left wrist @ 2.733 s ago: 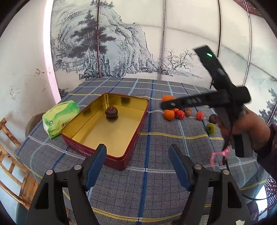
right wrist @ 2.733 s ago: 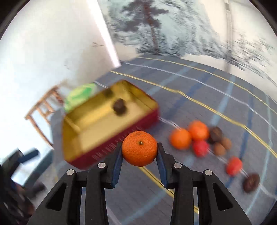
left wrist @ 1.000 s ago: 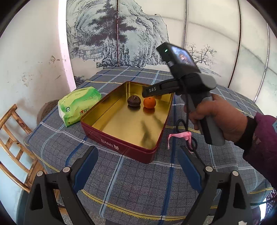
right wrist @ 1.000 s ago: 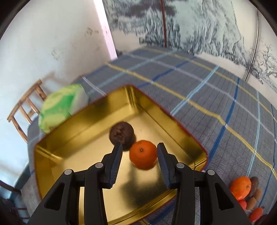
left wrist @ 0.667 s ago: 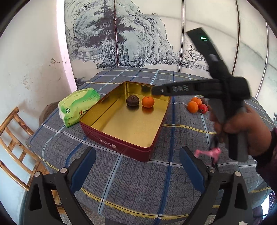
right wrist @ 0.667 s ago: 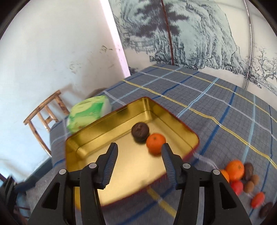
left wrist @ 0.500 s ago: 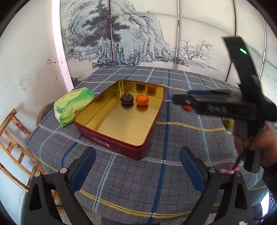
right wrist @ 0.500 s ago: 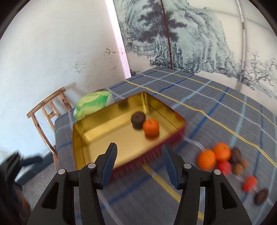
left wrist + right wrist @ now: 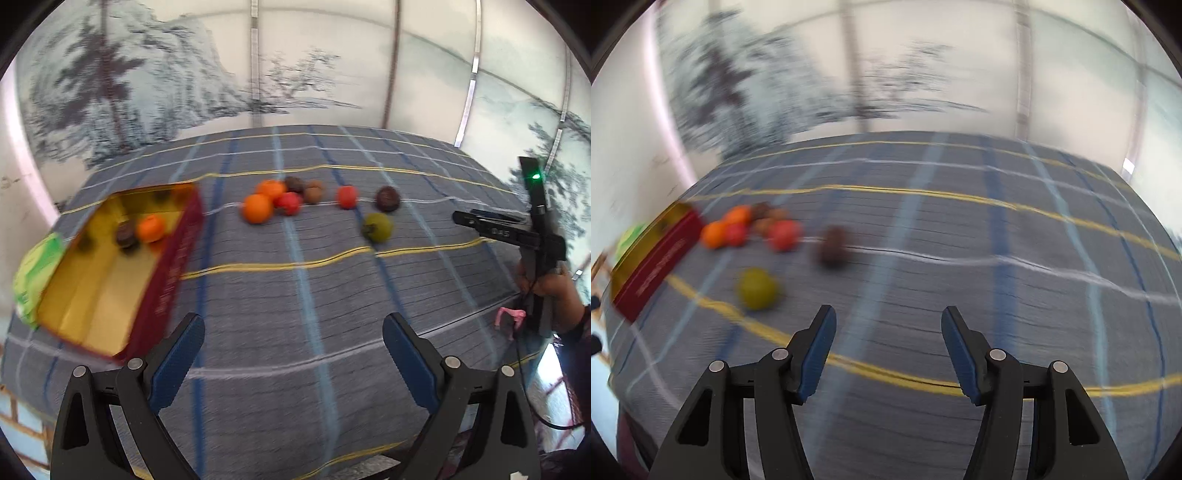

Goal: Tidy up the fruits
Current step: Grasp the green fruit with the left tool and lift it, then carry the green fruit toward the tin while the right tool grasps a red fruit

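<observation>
The red tin [image 9: 166,273] with the gold inside sits on the plaid tabletop [image 9: 314,280], its long axis running away from the near edge. An orange [image 9: 150,228] and a dark round fruit [image 9: 126,234] lie touching at the tin's far end. There is pale writing on the tin's red side wall, too blurred to read in either view. Behind the tin, a green packet [image 9: 35,269] pokes out at its far side.

To the right of the tin, well apart from it, the loose fruits cluster: two oranges [image 9: 257,208], a red fruit [image 9: 289,203], small brown ones [image 9: 314,192], another red one [image 9: 347,196], a dark one [image 9: 387,198], and a green fruit [image 9: 376,227] nearest the near edge.

The left gripper [image 9: 293,338] is spread wide and empty, above bare cloth right of the tin. The right gripper [image 9: 888,334] is likewise spread and empty, with the green fruit [image 9: 757,288] just ahead to its left.

Only the left view looks into the tin and catches the right hand [image 9: 546,288] holding its tool off beyond the fruits; the right view shows just the tin's [image 9: 653,269] outer wall and rim.
</observation>
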Demonstrator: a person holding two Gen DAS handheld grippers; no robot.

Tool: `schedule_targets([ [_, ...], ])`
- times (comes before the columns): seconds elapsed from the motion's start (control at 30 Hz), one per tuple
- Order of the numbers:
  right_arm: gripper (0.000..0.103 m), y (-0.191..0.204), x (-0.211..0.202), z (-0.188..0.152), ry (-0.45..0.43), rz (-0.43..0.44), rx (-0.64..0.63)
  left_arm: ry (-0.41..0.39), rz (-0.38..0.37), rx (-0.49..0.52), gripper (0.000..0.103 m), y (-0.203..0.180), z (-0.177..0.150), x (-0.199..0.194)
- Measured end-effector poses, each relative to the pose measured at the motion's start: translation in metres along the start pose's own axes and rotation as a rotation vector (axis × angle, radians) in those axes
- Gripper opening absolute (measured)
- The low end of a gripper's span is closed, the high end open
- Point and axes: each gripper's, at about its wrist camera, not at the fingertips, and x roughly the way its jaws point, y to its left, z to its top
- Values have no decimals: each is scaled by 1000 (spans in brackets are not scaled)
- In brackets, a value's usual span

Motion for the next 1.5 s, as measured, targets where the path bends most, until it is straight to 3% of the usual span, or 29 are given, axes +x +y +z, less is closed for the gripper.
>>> schedule_targets([
  [0.07, 61, -25, 0, -2, -1, -31, 51, 6, -64, 16, 95, -13, 13, 13],
  [0.17, 64, -55, 4, -9, 7, 2, 155, -8, -103, 45, 94, -34, 35, 37],
  [0.37, 67, -60, 6, -9, -5, 78, 187, 29, -166, 66, 85, -61, 69, 96],
  [0.5, 69, -58, 3, -12, -24, 116, 187, 53, -146, 93, 66, -72, 79, 127],
  [0.63, 70, -60, 0, -13, -49, 161, 197, 91, -147, 98, 55, -74, 80, 154],
  [0.7, 71, -60, -1, -14, -55, 174, 199, 111, -158, 97, 41, -75, 76, 164],
  [0.77, 72, -59, -1, -13, -57, 178, 198, 77, -164, 109, 33, -77, 72, 162],
  [0.9, 74, -57, 0, -13, -46, 165, 188, 51, -174, 57, 32, -71, 64, 152],
  [1.03, 74, -51, 3, -11, -15, 149, 159, -23, -169, -36, 33, -45, 57, 129],
  [1.2, 74, -20, 2, 10, -11, 226, 43, -59, -114, -115, 33, -4, 47, 116],
  [1.33, 74, 32, 11, 41, -14, 360, -145, -63, -108, -178, 33, 17, 42, 116],
  [1.5, 74, 84, 56, 68, 30, 379, -380, -78, -118, -200, 33, 23, 42, 114],
])
